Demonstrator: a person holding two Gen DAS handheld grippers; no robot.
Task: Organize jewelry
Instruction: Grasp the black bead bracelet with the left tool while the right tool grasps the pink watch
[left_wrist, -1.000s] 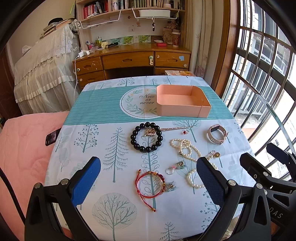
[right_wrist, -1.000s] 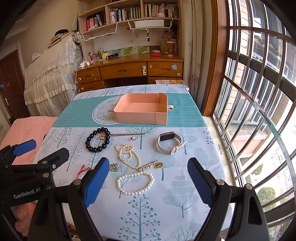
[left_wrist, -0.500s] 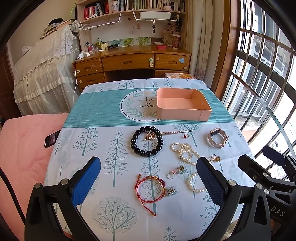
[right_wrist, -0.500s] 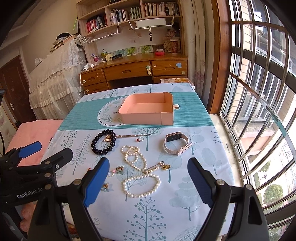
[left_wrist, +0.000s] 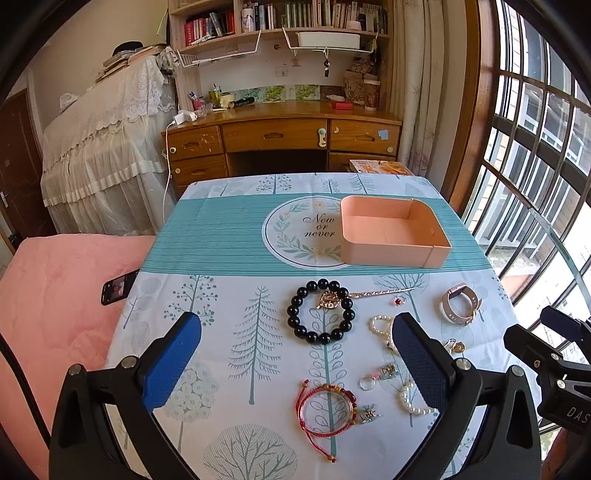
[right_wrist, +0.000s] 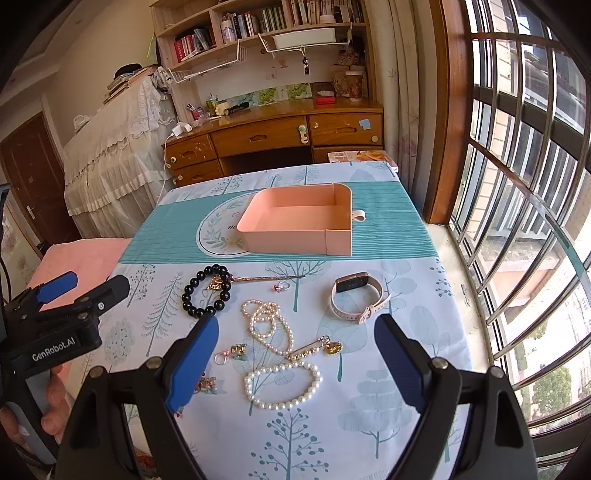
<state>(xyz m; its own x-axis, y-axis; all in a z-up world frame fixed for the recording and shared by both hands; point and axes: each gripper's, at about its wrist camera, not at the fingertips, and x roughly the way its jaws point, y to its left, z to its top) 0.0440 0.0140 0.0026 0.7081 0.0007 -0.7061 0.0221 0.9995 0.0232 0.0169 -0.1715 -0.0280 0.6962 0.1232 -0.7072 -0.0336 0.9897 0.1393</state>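
An empty pink tray (left_wrist: 391, 254) (right_wrist: 295, 242) stands at the far middle of the table. Jewelry lies nearer: a black bead bracelet (left_wrist: 320, 311) (right_wrist: 205, 290), a gold hairpin (left_wrist: 376, 293), a small ring (right_wrist: 280, 287), a pink watch (left_wrist: 460, 304) (right_wrist: 356, 301), a pearl necklace (right_wrist: 267, 325), a pearl bracelet (right_wrist: 282, 384), a gold brooch (right_wrist: 317, 349) and a red cord bracelet (left_wrist: 325, 410). My left gripper (left_wrist: 295, 365) is open and empty above the near table. My right gripper (right_wrist: 295, 365) is open and empty over the pearls.
A patterned cloth covers the table (left_wrist: 221, 236). A phone (left_wrist: 118, 286) lies on the pink bed at the left. A wooden desk (left_wrist: 280, 136) stands behind. Barred windows (right_wrist: 517, 184) run along the right.
Both grippers have drawn back and risen a little, so the jewelry sits lower and smaller in both views. Both stay open. Nothing on the table has moved.
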